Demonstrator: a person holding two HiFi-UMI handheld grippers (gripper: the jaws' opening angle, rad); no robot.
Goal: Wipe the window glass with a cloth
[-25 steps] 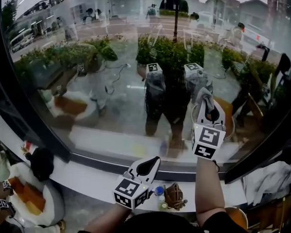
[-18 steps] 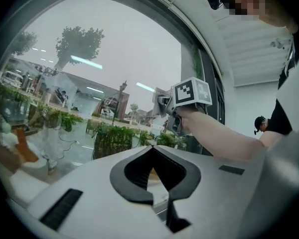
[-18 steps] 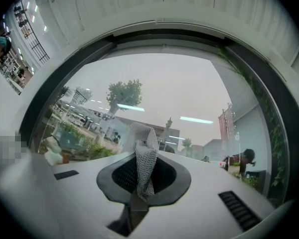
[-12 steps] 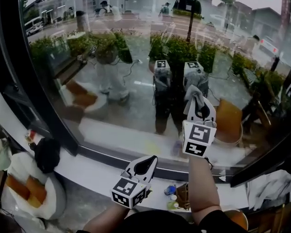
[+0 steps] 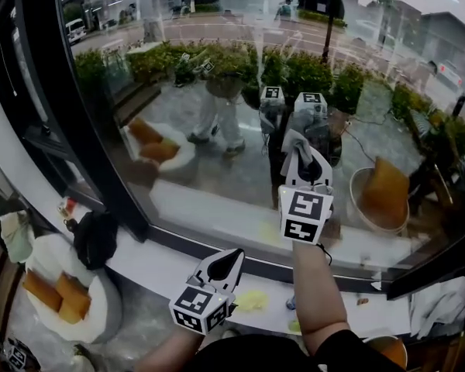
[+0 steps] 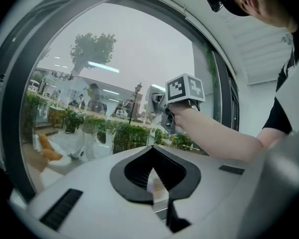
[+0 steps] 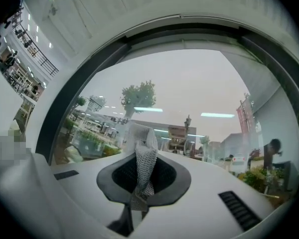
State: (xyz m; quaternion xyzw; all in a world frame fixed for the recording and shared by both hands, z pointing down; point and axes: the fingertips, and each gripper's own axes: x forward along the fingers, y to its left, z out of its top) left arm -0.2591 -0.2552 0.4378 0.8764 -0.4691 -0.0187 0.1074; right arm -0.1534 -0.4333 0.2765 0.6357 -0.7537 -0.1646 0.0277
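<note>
Right tool (image 5: 301,153) pinches grey mesh cloth (image 7: 143,156) at window glass (image 5: 217,91).

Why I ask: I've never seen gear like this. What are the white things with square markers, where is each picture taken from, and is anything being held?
There is no robot here. A person holds a hand-operated gripper in each hand, and the marker cubes are part of those grippers. The wide picture comes from a camera on the person's head, looking steeply down. The two round pictures come from a camera riding on each gripper, looking along its jaws.

The right gripper is up in front of the window glass, with its jaws shut on a grey mesh cloth. The left gripper is low over the white sill, with its jaws together and nothing held. A small yellowish item lies on the sill; I can't tell what it is.
</note>
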